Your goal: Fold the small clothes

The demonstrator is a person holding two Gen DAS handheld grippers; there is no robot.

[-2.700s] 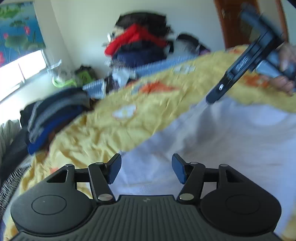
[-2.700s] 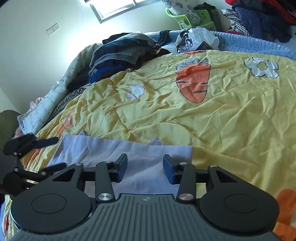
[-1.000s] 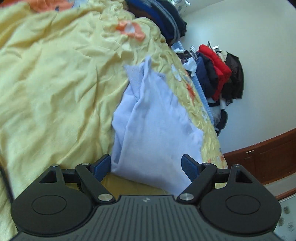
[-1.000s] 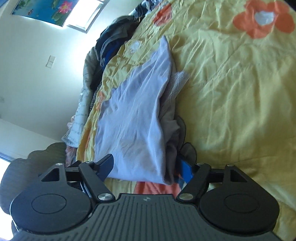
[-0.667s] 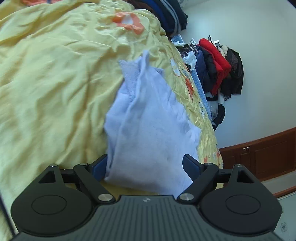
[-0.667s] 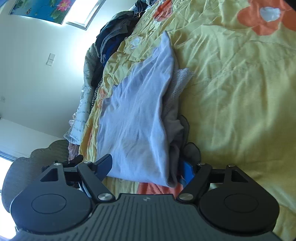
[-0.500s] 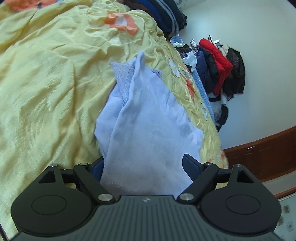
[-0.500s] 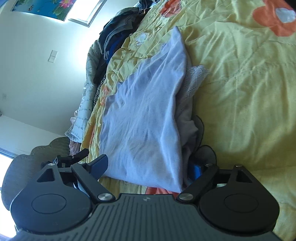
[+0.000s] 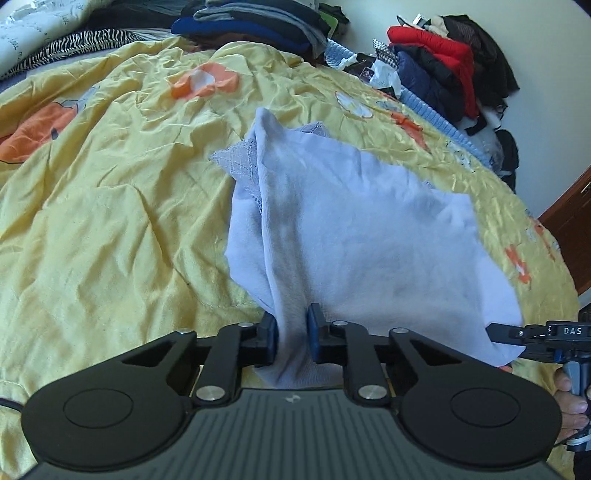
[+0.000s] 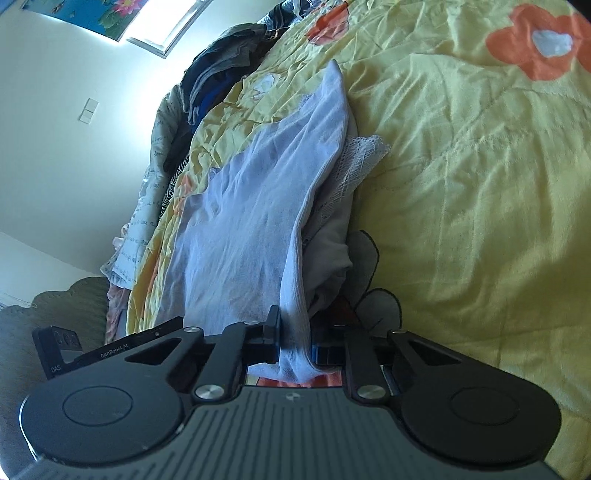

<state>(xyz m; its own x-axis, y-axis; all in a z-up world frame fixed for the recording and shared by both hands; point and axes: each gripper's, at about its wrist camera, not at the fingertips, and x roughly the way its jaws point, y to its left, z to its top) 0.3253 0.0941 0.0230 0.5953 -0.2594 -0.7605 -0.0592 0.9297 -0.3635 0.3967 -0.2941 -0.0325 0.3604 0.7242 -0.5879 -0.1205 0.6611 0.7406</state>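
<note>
A pale lilac garment (image 9: 362,236) with lace trim lies on the yellow flowered bedspread (image 9: 110,206). My left gripper (image 9: 291,332) is closing, its blue pads pinching the near edge of the cloth. In the right wrist view the same lilac garment (image 10: 258,206) runs away from my right gripper (image 10: 295,343), whose jaws are also closing, with a bunched fold of the cloth pressed between them. The right gripper (image 9: 517,338) shows at the right edge of the left wrist view, at the garment's other near corner, held by a hand (image 9: 570,398).
A stack of dark folded clothes (image 9: 251,22) sits at the far end of the bed. A heap of red and dark clothing (image 9: 443,66) lies at the back right by the wall. A wooden door frame (image 9: 569,236) stands at right. A window (image 10: 166,29) glows in the right wrist view.
Both grippers, wide open around the garment's near edge before, have closed onto the cloth. The left wrist view has rolled and lifted, bringing the bed more level.
</note>
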